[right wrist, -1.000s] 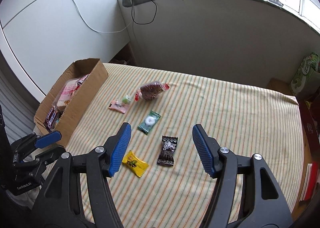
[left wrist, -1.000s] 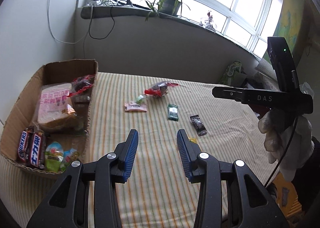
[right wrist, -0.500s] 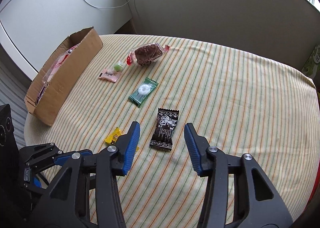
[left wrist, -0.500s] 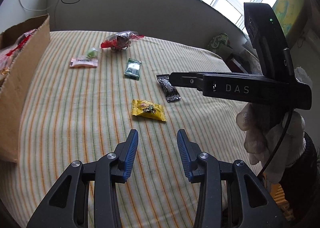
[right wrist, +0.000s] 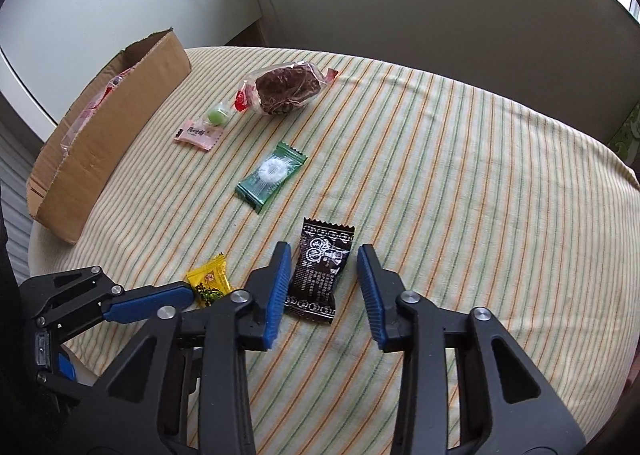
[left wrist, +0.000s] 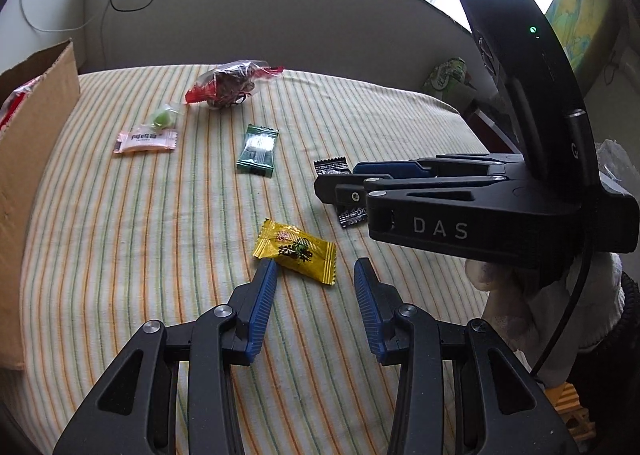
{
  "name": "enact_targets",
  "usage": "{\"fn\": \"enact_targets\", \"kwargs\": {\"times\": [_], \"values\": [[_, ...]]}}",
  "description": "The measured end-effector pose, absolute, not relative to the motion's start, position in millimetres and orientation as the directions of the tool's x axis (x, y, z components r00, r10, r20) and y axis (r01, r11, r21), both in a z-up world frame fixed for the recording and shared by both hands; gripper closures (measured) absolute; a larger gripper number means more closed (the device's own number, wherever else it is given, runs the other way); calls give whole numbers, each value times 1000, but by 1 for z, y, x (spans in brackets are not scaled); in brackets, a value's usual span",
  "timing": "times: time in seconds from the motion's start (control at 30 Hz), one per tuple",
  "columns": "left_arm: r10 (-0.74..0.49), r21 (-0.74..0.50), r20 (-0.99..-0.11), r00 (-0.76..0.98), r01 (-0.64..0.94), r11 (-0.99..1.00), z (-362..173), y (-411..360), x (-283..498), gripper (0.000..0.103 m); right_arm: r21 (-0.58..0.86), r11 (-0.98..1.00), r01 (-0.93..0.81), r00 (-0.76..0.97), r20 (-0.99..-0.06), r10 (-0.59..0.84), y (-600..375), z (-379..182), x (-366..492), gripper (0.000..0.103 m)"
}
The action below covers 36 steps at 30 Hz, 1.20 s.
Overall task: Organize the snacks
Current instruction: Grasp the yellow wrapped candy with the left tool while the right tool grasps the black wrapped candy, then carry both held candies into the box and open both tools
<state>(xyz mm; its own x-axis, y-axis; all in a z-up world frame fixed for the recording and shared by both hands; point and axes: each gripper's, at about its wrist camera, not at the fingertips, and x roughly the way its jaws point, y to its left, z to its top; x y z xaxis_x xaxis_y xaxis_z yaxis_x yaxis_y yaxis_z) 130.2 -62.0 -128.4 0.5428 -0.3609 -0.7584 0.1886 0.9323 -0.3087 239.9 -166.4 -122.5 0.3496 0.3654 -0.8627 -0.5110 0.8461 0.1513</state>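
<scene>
Looking along the right gripper, its blue fingers straddle the black candy packet on the striped tablecloth; the jaws have just been closing, the left pad is at the wrapper's edge, and a gap remains on the right side, so nothing is pinched. Only this view shows the packet whole: in the left wrist view the right tool's body covers most of it, leaving its two ends. That view alone shows the yellow candy whole, just ahead of the left gripper, whose jaws stand partly spread and hold nothing. The cardboard box stands at the cloth's left edge with pink and red wrappers inside, mostly hidden by its wall. Loose nearby lie a green packet, a pink sweet, a small green sweet and a clear-wrapped brown cake
</scene>
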Motion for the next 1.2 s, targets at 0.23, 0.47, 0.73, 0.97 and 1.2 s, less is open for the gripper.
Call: {"fn": "enact_targets", "kwargs": {"times": [0.23,0.47,0.73,0.97,1.2], "values": [[-320,-249,-778,540,202,947,-130,-72,150,64,118,859,-498,373,-865,335,-177,-123,245,77],[-256,-163,-794,552,212,964,-131,-89,167,64,133,881,-454,383,-864,328,-207,-124,246,77],[-191,-64,-796,574,233,970,-134,-98,170,81,143,887,-439,392,-858,332,-214,-124,241,77],[-198,-81,-790,580,223,972,-130,-88,159,81,155,890,-429,401,-850,341,-217,-119,229,77],[-212,-101,-758,617,210,973,-111,-76,144,81,161,889,-429,428,-831,356,-214,-100,214,78]]}}
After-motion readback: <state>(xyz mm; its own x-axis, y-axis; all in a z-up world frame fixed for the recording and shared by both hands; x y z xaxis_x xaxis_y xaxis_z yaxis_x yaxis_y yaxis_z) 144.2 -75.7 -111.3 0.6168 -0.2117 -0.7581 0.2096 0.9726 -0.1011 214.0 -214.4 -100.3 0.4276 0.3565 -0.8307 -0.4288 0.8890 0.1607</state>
